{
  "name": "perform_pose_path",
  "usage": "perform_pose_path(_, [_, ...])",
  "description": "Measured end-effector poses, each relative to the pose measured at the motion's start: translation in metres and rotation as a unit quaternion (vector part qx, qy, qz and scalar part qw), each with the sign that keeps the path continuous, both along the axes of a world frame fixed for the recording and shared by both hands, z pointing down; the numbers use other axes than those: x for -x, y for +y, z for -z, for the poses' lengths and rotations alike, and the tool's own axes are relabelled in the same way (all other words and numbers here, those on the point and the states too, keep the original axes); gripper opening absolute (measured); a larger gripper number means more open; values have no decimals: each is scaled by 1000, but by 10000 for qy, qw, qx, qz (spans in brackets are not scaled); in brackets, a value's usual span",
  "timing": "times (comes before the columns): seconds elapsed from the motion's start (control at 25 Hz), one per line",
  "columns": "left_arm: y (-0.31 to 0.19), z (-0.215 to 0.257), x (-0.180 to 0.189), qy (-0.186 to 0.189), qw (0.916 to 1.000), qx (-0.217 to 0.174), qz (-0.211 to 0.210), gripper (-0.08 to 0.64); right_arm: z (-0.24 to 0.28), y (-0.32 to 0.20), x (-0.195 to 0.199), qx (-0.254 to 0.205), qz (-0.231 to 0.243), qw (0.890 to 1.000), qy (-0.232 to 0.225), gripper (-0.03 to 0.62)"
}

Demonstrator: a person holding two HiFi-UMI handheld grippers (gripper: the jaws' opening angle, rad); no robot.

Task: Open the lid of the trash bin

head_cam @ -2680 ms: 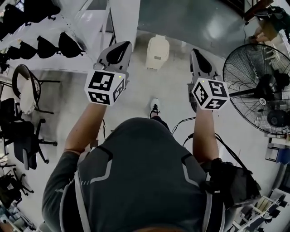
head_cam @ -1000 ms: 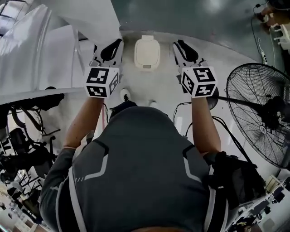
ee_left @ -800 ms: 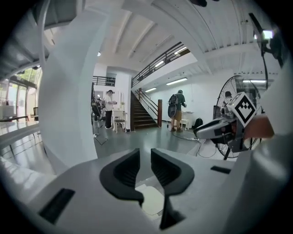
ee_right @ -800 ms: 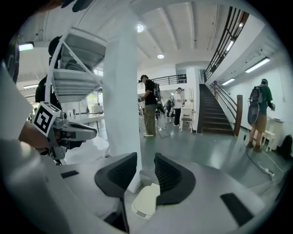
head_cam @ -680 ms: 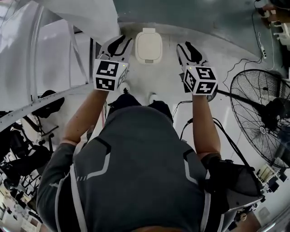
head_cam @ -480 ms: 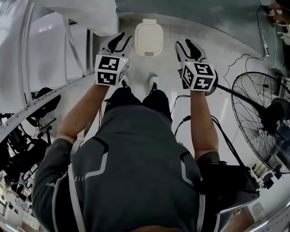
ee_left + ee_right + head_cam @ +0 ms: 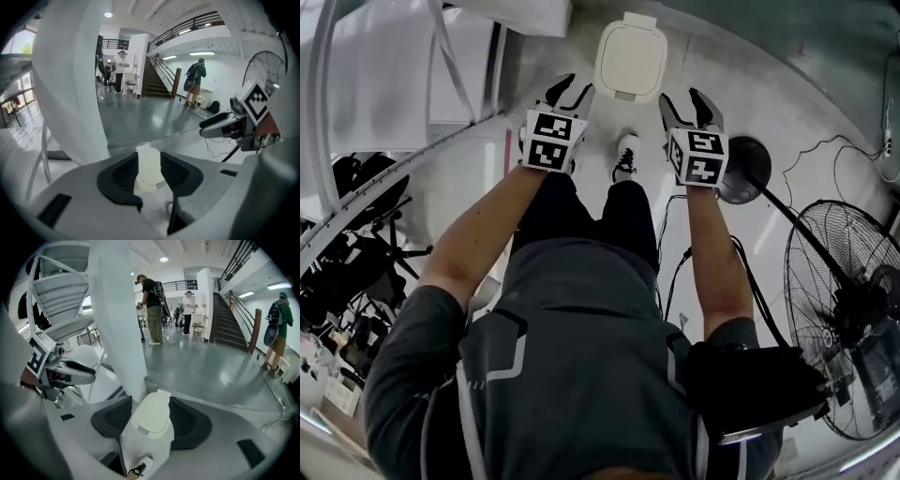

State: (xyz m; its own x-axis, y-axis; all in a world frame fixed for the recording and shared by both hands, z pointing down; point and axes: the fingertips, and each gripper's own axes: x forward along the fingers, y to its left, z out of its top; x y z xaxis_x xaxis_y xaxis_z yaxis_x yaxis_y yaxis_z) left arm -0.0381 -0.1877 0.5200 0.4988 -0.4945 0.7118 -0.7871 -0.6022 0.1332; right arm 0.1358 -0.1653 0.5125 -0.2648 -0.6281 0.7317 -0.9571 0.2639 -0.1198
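Observation:
The trash bin (image 7: 630, 58) stands on the floor ahead of me, and its cream lid lies closed. My left gripper (image 7: 572, 91) hangs just left of the bin's near edge, my right gripper (image 7: 694, 99) just right of it; neither touches it. Both pairs of jaws are opening, with nothing held. In the left gripper view the bin (image 7: 149, 169) shows through the gap of the left gripper (image 7: 151, 185), with the right gripper (image 7: 225, 127) off to the side. The right gripper view frames the lid (image 7: 152, 414) between the jaws of the right gripper (image 7: 151, 430).
A standing fan (image 7: 853, 319) with a round black base (image 7: 743, 169) is at the right, and cables trail on the floor. A white column (image 7: 117, 315) rises behind the bin. Office chairs (image 7: 356, 272) crowd the left. My shoe (image 7: 625, 155) is near the bin. People stand far off.
Both grippers have come down and now sit low beside the bin. Their jaws, shut a second ago, now stand parted. The bin has drawn nearer in the head view.

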Motion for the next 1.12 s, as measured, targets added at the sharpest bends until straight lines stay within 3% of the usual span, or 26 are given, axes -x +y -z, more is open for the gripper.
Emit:
perform_pose_path(0.12, [9,-40,-4,-98,9994,308,111,152,-43,5,5,338,99,9994,-30,262])
perform_pose_path(0.36, [24,-118,-19,-333,9968,699,-189,222,-122,12,12,953,84,9953,-166,282])
perform_pose_path(0.52, [29,-163,-20,-440,9934,1051,93,229,-171,23,17,1262,31,9917,-253,287])
perform_pose_path(0.72, [34,-204,-24,-434,9882,1461,147,267,-225,33,24,1566,-2,9872,-319,287])
perform_pose_path(1.12, [45,-297,-32,-516,9786,1945,435,288,-317,46,22,2045,-705,9725,-859,304])
